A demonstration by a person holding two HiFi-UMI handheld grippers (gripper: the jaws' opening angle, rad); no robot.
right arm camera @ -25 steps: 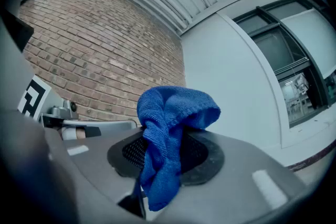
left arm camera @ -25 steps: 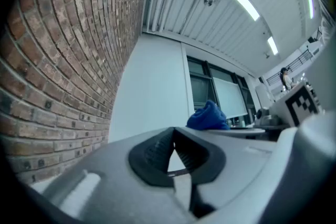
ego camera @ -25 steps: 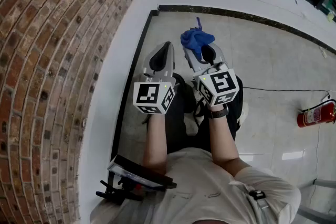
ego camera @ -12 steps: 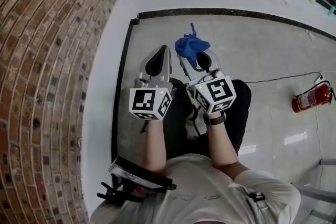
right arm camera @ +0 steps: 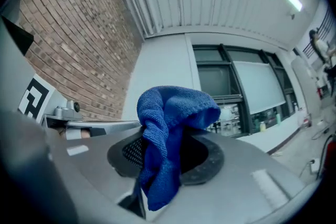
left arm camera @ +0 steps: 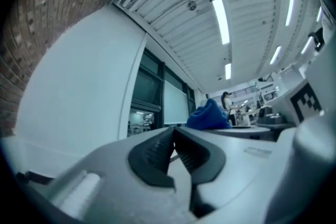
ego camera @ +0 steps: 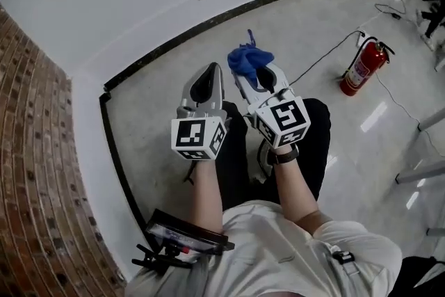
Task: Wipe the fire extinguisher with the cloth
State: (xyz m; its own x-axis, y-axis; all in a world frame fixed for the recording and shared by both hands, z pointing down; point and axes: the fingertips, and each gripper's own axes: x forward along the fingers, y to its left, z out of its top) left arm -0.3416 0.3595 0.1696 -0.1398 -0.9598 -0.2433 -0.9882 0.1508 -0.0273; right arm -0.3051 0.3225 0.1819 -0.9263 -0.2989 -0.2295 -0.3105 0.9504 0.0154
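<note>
A red fire extinguisher [ego camera: 363, 67] stands on the grey floor at the right of the head view, well ahead and to the right of both grippers. My right gripper [ego camera: 256, 69] is shut on a bunched blue cloth [ego camera: 248, 58]; in the right gripper view the cloth [right arm camera: 169, 139] hangs pinched between the dark pads. My left gripper [ego camera: 207, 80] is held beside it with its jaws shut and nothing between them. The left gripper view shows its closed pads [left arm camera: 176, 152] and the cloth [left arm camera: 208, 116] beyond.
A brick wall [ego camera: 42, 170] curves along the left and a white wall [ego camera: 104, 3] with a dark baseboard runs ahead. A thin cable [ego camera: 323, 55] lies on the floor by the extinguisher. Metal legs [ego camera: 424, 142] stand at the right edge.
The view has swung to the right: the extinguisher now sits nearer and higher in the head view, and the brick wall has slid left. Both grippers keep their hold and spacing.
</note>
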